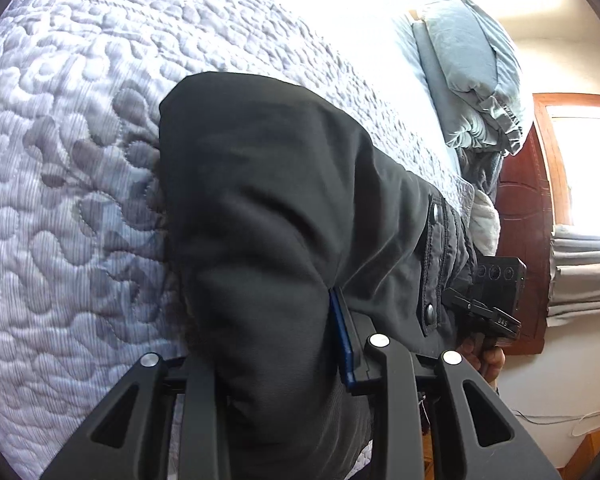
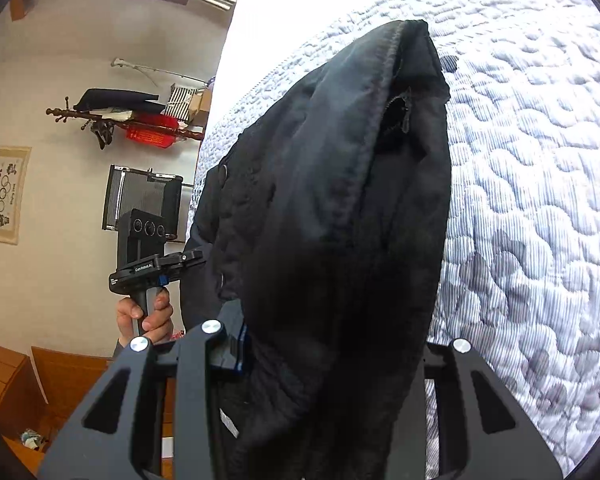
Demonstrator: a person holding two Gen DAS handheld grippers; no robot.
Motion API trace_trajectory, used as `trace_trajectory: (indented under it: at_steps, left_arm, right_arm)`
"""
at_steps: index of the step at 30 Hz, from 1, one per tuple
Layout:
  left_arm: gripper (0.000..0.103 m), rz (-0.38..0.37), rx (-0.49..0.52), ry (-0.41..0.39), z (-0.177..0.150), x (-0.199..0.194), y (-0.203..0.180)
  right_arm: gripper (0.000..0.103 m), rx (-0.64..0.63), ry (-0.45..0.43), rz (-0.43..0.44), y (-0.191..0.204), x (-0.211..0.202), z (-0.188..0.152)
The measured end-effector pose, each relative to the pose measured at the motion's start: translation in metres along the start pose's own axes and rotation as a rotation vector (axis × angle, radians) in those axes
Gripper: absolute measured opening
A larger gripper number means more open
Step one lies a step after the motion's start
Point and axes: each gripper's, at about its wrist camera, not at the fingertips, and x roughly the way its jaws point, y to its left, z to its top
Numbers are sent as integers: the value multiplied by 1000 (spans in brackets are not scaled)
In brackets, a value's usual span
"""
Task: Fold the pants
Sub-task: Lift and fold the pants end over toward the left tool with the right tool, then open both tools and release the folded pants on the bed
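Both the left tongs [image 1: 284,360] and right tongs [image 2: 332,352] are clamped on the black pants [image 1: 284,208], lifted over the quilted bed [image 1: 60,200] (bunched, nothing neatly folded yet), so folding remains.

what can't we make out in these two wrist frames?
- Left gripper left fingertip: left wrist view, buried under the pants.
- Right gripper fingertips: right wrist view, pants drape over them.
- Pants legs, fold state: both views, cloth fills the frame.
- Window: left wrist view, overexposed.
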Motion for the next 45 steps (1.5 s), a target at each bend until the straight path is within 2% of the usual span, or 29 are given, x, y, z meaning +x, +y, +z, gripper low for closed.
trace_trajectory:
  at_steps: [8, 10, 12, 14, 17, 18, 20, 22, 24, 26, 29, 32, 35, 37, 40, 43, 45]
  left_arm:
    - [33, -76, -31, -15, -9, 12, 38]
    - [35, -87, -40, -33, -12, 11, 43]
    - [41, -93, -41, -58, -15, 5, 47]
    - [43, -86, -41, -78, -22, -6, 50]
    - [52, -4, 18, -167, -36, -32, 40]
    - [60, 35, 41, -204, -43, -41, 37]
    - [61, 84, 78, -266, -56, -55, 27]
    - [62, 85, 85, -294, -68, -61, 23]
    - [62, 130, 96, -291, -75, -55, 21]
    - [59, 216, 107, -267, -79, -40, 23]
    - [60, 229, 63, -243, -80, -20, 33]
    - [60, 210, 35, -253, -80, -19, 38]
    - [61, 184, 38, -290, -86, -34, 40]
    - [74, 168, 41, -327, -96, -50, 45]
    - [84, 146, 33, -389, -109, -66, 45]
    - [86, 161, 25, -384, -118, -65, 45]
    - [86, 196, 27, -369, -123, -56, 41]
  right_arm:
    - [42, 28, 12, -6, -34, 15, -7]
    - [48, 34, 6, -15, -28, 19, -5]
    - [62, 32, -3, -56, -18, 20, -3]
    - [63, 20, -36, -83, -14, 10, -8]
    - [64, -6, -135, -160, -7, -20, -22]
    - [65, -31, -174, -197, -3, -31, -28]
    - [67, -80, -219, -246, 6, -47, -43]
    - [67, -113, -234, -303, 14, -52, -58]
    - [66, -130, -226, -358, 14, -46, -66]
    - [67, -121, -220, -419, 2, -40, -69]
    - [70, -85, -204, -445, -18, -31, -71]
    - [69, -96, -210, -444, -17, -33, -73]
    - [63, -117, -263, -421, -2, -52, -80]
    - [58, -150, -307, -401, 9, -65, -88]
    - [49, -243, -346, -393, 32, -67, -99]
    - [48, -231, -297, -393, 34, -44, -94]
    - [47, -190, -251, -445, 22, -24, -91]
